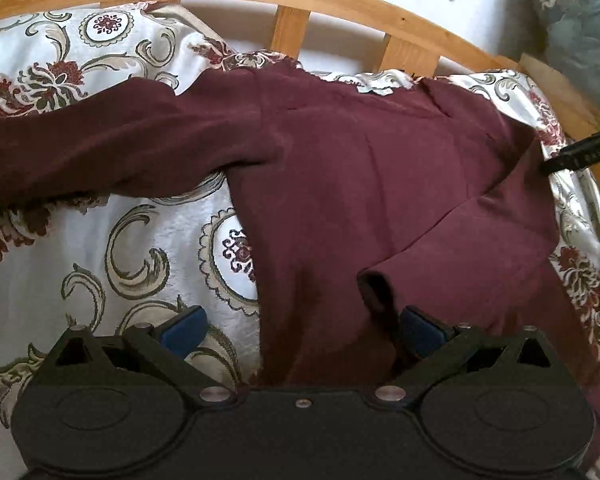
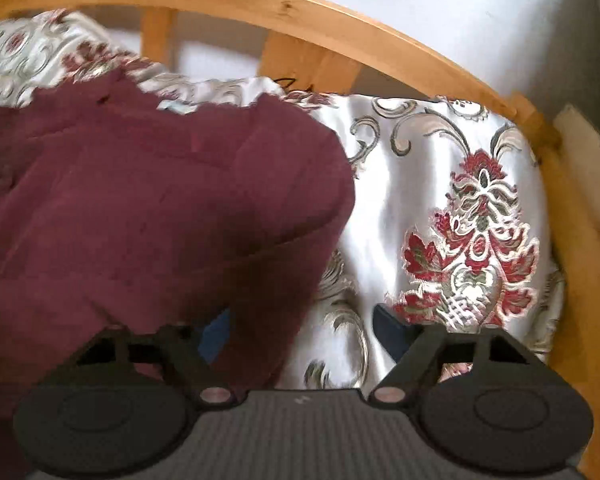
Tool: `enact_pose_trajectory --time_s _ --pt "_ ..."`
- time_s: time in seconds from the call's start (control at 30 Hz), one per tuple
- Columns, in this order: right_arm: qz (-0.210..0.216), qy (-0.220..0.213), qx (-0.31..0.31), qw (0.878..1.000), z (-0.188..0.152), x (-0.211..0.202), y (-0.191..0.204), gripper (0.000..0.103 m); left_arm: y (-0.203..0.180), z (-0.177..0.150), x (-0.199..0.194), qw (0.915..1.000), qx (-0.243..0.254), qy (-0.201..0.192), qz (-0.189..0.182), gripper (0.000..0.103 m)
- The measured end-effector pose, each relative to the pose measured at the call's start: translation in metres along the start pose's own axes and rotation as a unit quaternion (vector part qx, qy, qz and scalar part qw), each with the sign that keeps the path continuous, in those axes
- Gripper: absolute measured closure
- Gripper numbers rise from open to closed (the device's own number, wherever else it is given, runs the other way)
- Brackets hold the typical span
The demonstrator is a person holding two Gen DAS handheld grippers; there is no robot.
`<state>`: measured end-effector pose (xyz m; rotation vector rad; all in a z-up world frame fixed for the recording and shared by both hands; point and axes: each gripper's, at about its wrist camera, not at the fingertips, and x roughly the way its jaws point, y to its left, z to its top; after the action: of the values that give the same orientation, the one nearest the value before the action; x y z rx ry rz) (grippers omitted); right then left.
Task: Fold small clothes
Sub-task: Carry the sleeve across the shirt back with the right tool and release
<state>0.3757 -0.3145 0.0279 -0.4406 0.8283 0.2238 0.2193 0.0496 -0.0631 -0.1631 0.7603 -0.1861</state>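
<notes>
Maroon shirt [image 1: 340, 184] lies between both spread grippers, seemingly ungripped

We found no text, label, brand or number that we could read in either view. In the left wrist view, a black part [image 1: 580, 154] at the right edge, just beside the maroon garment [image 1: 360, 184], carried faint pale marks, but they were too small and blurred for us to make out. On the garment itself, and on the bedspread [image 2: 440, 208] beside it, we saw no lettering, only woven floral patterning.
</notes>
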Motion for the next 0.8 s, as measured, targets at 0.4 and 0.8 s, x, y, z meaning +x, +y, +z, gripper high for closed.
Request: enact_pose_trajectory --time_s 0.4,0.8 --pt "0.014 -0.031 0.061 0.998 0.0 0.016 -0.013 0.089 -0.019 -0.007 0.018 0.998 0.051 0.018 0.031 0.001" --pt "-0.078 -0.07 -0.013 0.994 -0.094 -0.039 0.029 0.039 -0.008 -0.009 -0.011 0.9995 -0.03 0.0 -0.001 0.001"
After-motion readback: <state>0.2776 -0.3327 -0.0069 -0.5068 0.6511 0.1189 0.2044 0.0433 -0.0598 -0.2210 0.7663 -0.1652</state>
